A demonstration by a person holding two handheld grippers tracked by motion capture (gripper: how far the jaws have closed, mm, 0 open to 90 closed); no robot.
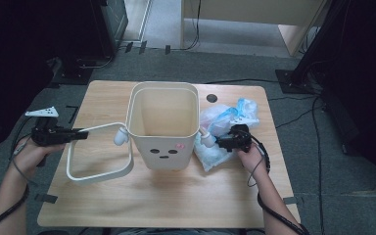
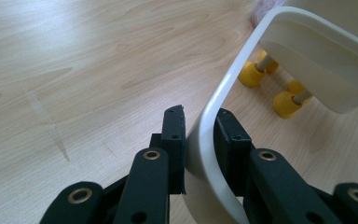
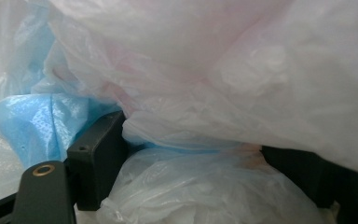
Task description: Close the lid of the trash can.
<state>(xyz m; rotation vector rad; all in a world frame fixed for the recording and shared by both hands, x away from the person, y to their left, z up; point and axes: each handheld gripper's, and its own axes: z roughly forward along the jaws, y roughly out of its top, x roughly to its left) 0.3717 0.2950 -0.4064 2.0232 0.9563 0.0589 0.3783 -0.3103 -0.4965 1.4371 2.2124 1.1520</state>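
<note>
Cream plastic bin (image 1: 162,128) upright near middle of pale wooden table (image 1: 127,200), small face on front wall. Cream ring frame (image 1: 98,169) at bin's left, near end low by tabletop, far bar pinched in left gripper (image 1: 81,133), level with bin's upper half. Left hand (image 1: 32,152) at table's left edge, cable trailing along forearm. Heap of clear and blue plastic bags (image 1: 225,132) just right of bin, touching its side. Right gripper (image 1: 220,142) buried in heap, right hand (image 1: 249,154) behind it.

Left gripper view: both black jaws closed on flat cream band of ring frame (image 2: 200,154), pads pressing either side, band curving up and away to right. Underside of bin (image 2: 326,70) beyond, yellow feet (image 2: 284,102) on tabletop (image 2: 74,70).

Right gripper view: crumpled clear film and blue sheet of plastic bags (image 3: 214,93) pressed close to lens. Jaws standing wide, a thick wad of film bunched between them and lying against left pad; right jaw mostly covered, so firm clamping cannot be told.
</note>
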